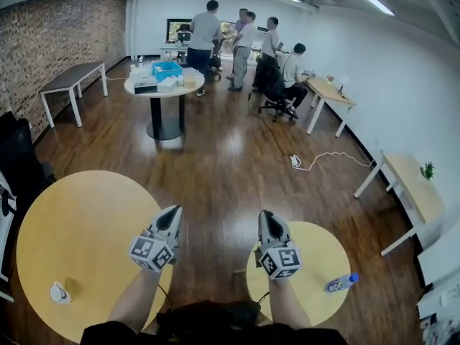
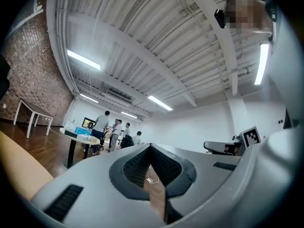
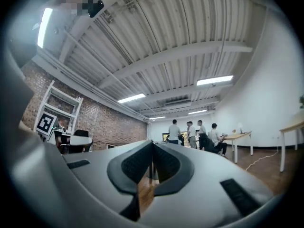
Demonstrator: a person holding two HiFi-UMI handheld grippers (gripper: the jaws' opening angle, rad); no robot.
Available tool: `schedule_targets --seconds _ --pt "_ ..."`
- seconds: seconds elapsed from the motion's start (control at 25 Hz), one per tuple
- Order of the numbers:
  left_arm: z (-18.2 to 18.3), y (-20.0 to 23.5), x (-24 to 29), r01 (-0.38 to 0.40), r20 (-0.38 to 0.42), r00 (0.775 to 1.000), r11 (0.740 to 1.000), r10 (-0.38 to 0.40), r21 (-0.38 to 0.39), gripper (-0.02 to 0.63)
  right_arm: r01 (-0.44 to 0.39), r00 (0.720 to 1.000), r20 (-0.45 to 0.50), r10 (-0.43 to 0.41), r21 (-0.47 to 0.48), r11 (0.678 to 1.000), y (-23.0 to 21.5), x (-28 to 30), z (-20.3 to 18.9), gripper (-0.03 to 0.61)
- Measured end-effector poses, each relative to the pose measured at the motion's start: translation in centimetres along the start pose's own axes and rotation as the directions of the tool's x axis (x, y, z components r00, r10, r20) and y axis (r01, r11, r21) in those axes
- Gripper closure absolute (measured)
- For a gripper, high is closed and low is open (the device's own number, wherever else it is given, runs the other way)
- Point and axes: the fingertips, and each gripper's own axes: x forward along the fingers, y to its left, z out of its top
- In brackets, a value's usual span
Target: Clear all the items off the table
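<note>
In the head view a large round yellow table [image 1: 79, 243] lies at the lower left, and near its front edge sits a small white object [image 1: 59, 292]. A smaller round yellow table [image 1: 320, 261] at the lower right carries a plastic bottle [image 1: 341, 283] lying on its side. My left gripper [image 1: 175, 210] hangs over the large table's right edge, shut and empty. My right gripper [image 1: 267, 214] is above the small table's far left edge, also shut with nothing in it. Both point out over the wooden floor. In the gripper views the left gripper [image 2: 151, 146] and right gripper [image 3: 152, 142] show their jaws pressed together.
A round white table [image 1: 164, 88] with a blue box [image 1: 167, 70] stands across the room. Several people [image 1: 244, 38] gather at the back by desks and chairs. A cable with a power strip [image 1: 295, 162] lies on the floor. A white desk [image 1: 410, 185] stands at right, a grey table [image 1: 72, 77] by the brick wall.
</note>
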Motion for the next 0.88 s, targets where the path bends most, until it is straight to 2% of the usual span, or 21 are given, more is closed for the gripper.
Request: schedule_targets --seconds 0.12,0.32,0.48,0.6,0.88 --pt "-0.2 -0.8 1.6 0.052 0.008 0.999 0.998 -0.051 -0.023 0.614 0.121 0.993 0.004 -0.121 -0.007 0.993 -2.4 -2.1 0.5 0.574" --pt "-2.1 -3.1 4.4 0.190 -0.019 0.981 0.979 -0.192 -0.070 0.614 0.257 0.966 0.012 -0.257 -0.053 0.965 -3.8 -6.0 0.8 0.574" --pt "-3.7 -6.5 6.8 0.300 -0.034 0.951 0.947 -0.306 -0.111 0.614 0.382 0.924 0.006 -0.382 -0.067 0.922 -5.6 -10.3 0.8 0.574" --pt "-5.2 -9.8 8.3 0.380 -0.048 0.920 0.915 -0.389 -0.136 0.614 0.467 0.884 0.009 -0.468 -0.075 0.881 -7.4 -13.9 0.9 0.574" --pt "-7.7 -16.6 10.1 0.480 -0.076 0.866 0.865 -0.494 -0.147 0.614 0.565 0.825 0.051 -0.562 -0.065 0.823 -10.7 -19.8 1.3 0.574"
